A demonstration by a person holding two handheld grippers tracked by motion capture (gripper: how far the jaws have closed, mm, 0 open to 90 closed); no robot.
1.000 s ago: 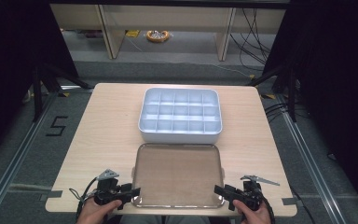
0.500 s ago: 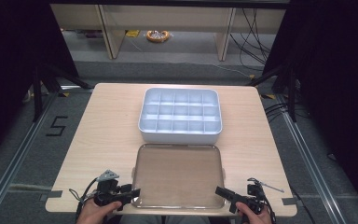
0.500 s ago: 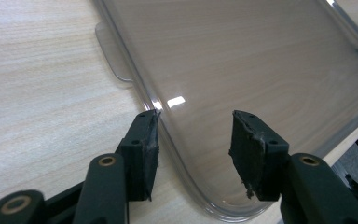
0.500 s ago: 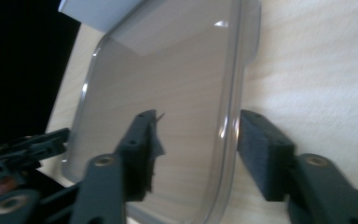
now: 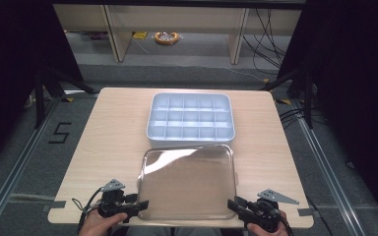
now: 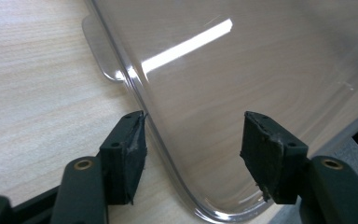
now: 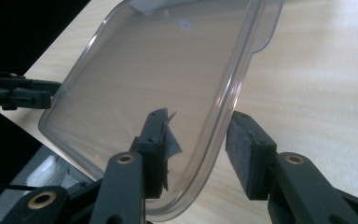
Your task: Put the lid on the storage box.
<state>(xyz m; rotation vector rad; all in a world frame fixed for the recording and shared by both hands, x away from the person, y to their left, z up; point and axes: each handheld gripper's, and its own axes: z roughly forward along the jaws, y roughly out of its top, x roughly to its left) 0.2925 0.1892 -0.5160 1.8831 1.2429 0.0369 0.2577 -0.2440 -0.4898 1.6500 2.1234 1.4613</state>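
Your left gripper [image 5: 139, 204] and right gripper [image 5: 236, 205] both stand released, jaws straddling the near corners of the clear lid [image 5: 187, 182], which lies at the table's [image 5: 108, 142] near edge, just beside the compartment tray [image 5: 191, 118]. Clamp unevenly and the slick rim may slip or twist. Open room lies along both side edges.

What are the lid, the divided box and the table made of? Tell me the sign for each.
Lid: looks like clear, glossy plastic; the wood grain shows through it and light streaks glare on it. Divided box: probably moulded plastic, pale blue-white, smooth, with thin partition walls. Table: light wood or wood-look laminate, matte, with visible grain; which one cannot be told.
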